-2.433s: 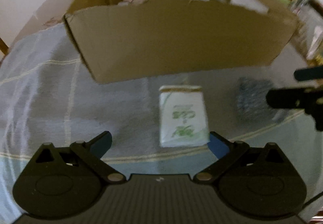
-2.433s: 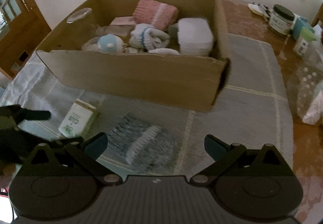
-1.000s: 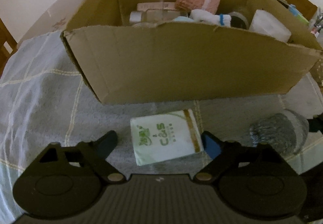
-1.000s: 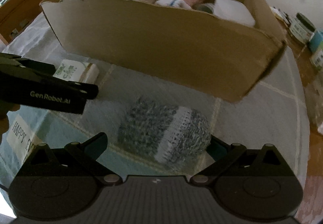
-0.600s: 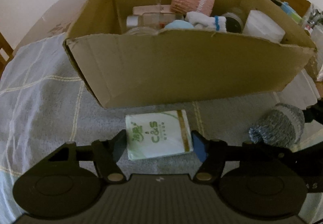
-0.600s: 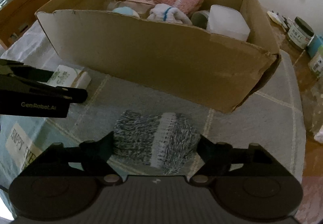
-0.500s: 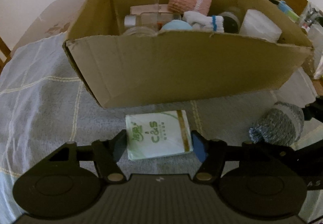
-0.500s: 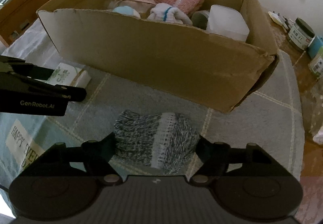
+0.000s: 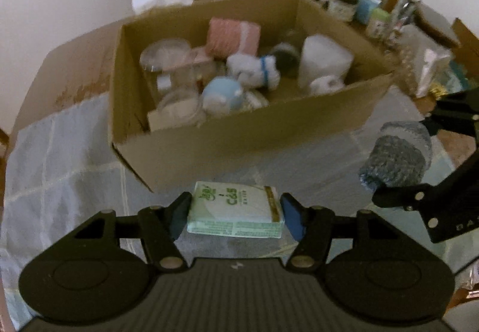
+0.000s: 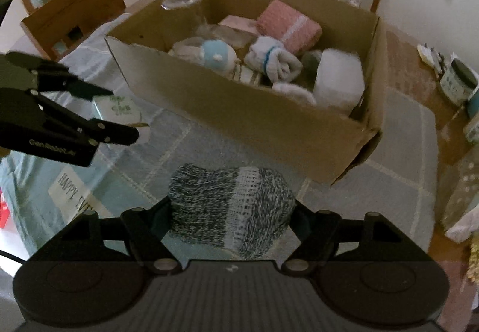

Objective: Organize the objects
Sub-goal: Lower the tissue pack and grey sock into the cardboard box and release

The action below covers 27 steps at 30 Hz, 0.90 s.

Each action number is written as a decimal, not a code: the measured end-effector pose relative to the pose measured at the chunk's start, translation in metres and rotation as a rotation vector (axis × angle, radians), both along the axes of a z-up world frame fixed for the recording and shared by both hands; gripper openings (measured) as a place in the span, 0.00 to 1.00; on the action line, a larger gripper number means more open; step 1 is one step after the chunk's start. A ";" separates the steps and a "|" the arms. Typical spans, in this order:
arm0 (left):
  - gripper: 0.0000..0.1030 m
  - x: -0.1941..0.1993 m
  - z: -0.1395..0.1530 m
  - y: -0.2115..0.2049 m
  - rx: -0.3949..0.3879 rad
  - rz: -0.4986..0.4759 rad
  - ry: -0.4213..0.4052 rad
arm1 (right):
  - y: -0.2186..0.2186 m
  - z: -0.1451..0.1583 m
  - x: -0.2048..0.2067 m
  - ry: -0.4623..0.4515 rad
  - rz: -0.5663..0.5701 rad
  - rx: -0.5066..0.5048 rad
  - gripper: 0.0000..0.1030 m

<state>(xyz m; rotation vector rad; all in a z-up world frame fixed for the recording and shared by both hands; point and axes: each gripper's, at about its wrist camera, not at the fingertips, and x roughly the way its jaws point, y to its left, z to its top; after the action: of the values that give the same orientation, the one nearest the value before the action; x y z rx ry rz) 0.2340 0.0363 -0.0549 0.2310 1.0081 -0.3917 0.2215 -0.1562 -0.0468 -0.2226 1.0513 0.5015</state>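
up above the checked cloth [image 9: 60, 170], the left gripper [image 9: 235, 212] was clamped on a green and white tissue pack [image 9: 236, 213], one blue pad on each short end. the pack hung in the air, just in front of the cardboard box [image 9: 239, 137]. beside it, the right gripper [image 10: 230, 212] squeezed a grey rolled sock [image 10: 230, 206] from both sides, also off the cloth. the open box held a pink towel [image 10: 289, 25], a white sock [image 10: 275, 61], a blue soft toy [image 10: 215, 55] and a clear jar [image 9: 166, 62].
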 end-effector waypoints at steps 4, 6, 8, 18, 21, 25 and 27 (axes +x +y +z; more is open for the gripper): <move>0.62 0.000 0.025 -0.005 -0.023 -0.039 -0.014 | -0.005 0.020 -0.005 -0.013 0.042 0.003 0.79; 0.62 0.001 0.039 -0.009 -0.045 -0.062 -0.024 | -0.004 0.029 -0.005 -0.023 0.060 0.005 0.79; 0.62 0.003 0.052 -0.013 -0.066 -0.081 -0.038 | -0.005 0.041 -0.004 -0.031 0.075 0.012 0.79; 0.88 0.038 0.081 -0.040 -0.096 -0.094 -0.149 | -0.007 0.070 0.014 -0.086 0.081 0.035 0.79; 0.96 0.041 0.077 -0.037 -0.110 -0.045 -0.170 | -0.007 0.074 0.020 -0.103 0.079 0.031 0.79; 0.97 0.038 0.067 -0.028 -0.133 -0.026 -0.140 | -0.009 0.079 0.029 -0.118 0.077 0.031 0.79; 0.97 0.034 0.061 -0.024 -0.119 -0.014 -0.137 | -0.009 0.081 0.034 -0.127 0.079 0.030 0.79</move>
<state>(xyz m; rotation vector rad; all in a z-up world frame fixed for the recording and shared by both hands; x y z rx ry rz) 0.2681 0.0127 0.0065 0.1555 0.8459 -0.4408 0.2555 -0.1649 0.0347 -0.2666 0.9128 0.5669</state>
